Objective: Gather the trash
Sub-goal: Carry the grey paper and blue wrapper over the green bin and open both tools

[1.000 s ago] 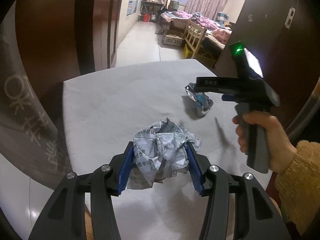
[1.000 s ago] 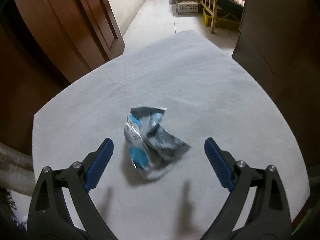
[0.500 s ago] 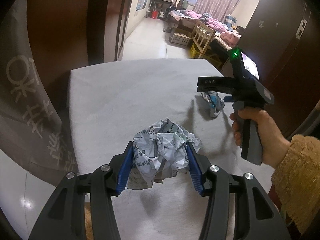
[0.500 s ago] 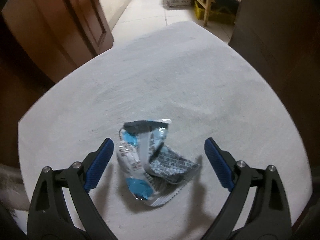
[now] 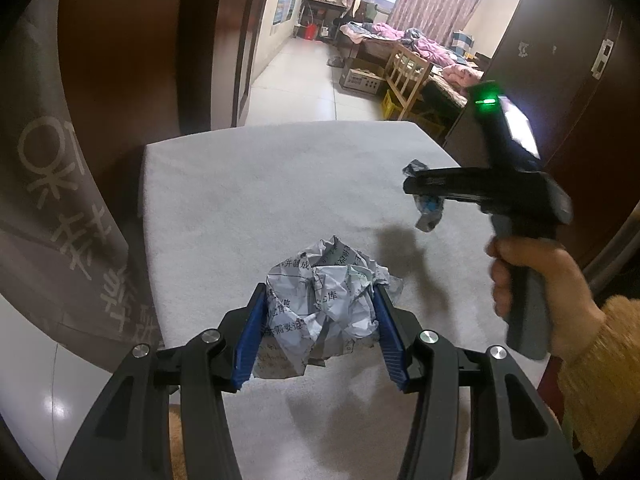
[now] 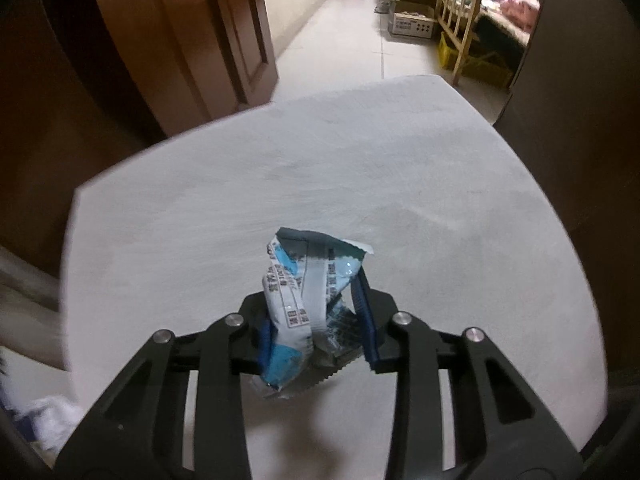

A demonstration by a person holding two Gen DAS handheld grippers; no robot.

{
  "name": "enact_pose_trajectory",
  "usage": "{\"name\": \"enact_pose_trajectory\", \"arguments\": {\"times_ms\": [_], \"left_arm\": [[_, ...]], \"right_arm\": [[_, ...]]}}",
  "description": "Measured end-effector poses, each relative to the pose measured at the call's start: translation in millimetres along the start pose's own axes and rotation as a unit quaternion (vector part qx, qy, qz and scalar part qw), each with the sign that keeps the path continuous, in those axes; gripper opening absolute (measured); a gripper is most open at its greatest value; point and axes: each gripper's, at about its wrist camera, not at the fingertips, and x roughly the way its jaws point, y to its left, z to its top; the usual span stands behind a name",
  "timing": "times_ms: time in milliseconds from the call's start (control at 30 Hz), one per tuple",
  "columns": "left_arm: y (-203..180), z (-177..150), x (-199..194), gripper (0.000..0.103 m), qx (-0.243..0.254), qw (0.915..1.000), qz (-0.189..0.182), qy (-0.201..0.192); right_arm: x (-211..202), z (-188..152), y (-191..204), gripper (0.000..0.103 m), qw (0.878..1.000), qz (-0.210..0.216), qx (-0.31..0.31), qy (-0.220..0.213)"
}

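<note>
— Left gripper point(image 5: 320, 330)?
— Clamped on the crumpled paper ball point(image 5: 326, 300), blue pads point(image 5: 250, 344) pressing its two sides. Ball printed with dark characters, poking forward past the fingertips, above the grey table point(image 5: 248, 200).

— Right gripper point(image 6: 316, 320)?
— Just been closing; pinched now on the blue and white snack wrapper point(image 6: 306, 292). Wrapper squashed narrow between the blue pads point(image 6: 365, 312), top edge sticking up past them, torn bottom hanging below.

— Seen from the left side too?
— Yes: right gripper point(image 5: 430, 196) held level over the table's far right part, wrapper point(image 5: 428, 210) dangling from its tip, off the surface, shadow underneath on the table. Hand point(image 5: 536, 280) wrapped round the grey handle, yellow knit sleeve point(image 5: 600, 372) at the wrist, green light glowing on top.

— Wrapper and paper ball touching?
— No, well apart; wrapper further off and to the right of the ball.

— Anything else on the table?
— Not visible in either view.
</note>
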Motion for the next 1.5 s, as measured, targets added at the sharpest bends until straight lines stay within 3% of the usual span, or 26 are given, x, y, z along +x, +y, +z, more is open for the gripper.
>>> {"name": "enact_pose_trajectory", "arguments": {"times_ms": [167,433,600,900,1167,1500], "left_arm": [[-6.9,2.7,-14.0,0.049,0.011,0.9998,0.004,-0.016],[-35.0,5.4,-45.4,0.049,0.047,0.9977,0.005,-0.050],[-57.5,3.9,-66.8,0.049,0.069,0.9954,-0.003,-0.067],[-105.9,-8.0,-99.1,0.049,0.108,0.9903,-0.029,-0.083],[-156.4,-31.3,-113.3,0.049,0.158,0.9824,-0.059,-0.080],[-212.6,-55.7,-125.6,0.049,0.215,0.9705,-0.082,-0.073]], "right_arm": [[-52.1,-15.1,-11.1,0.033,0.997,0.057,0.039,-0.023],[-137.8,-79.6,-41.4,0.033,0.987,0.116,0.096,-0.054],[-185.6,-116.2,-56.6,0.033,0.982,0.116,0.113,-0.095],[-232.2,-171.5,-100.5,0.034,0.971,0.094,0.169,-0.144],[-265.2,-193.5,-130.9,0.034,0.959,0.073,0.202,-0.183],[-294.7,-209.6,-160.3,0.034,0.949,0.077,0.216,-0.216]]}}
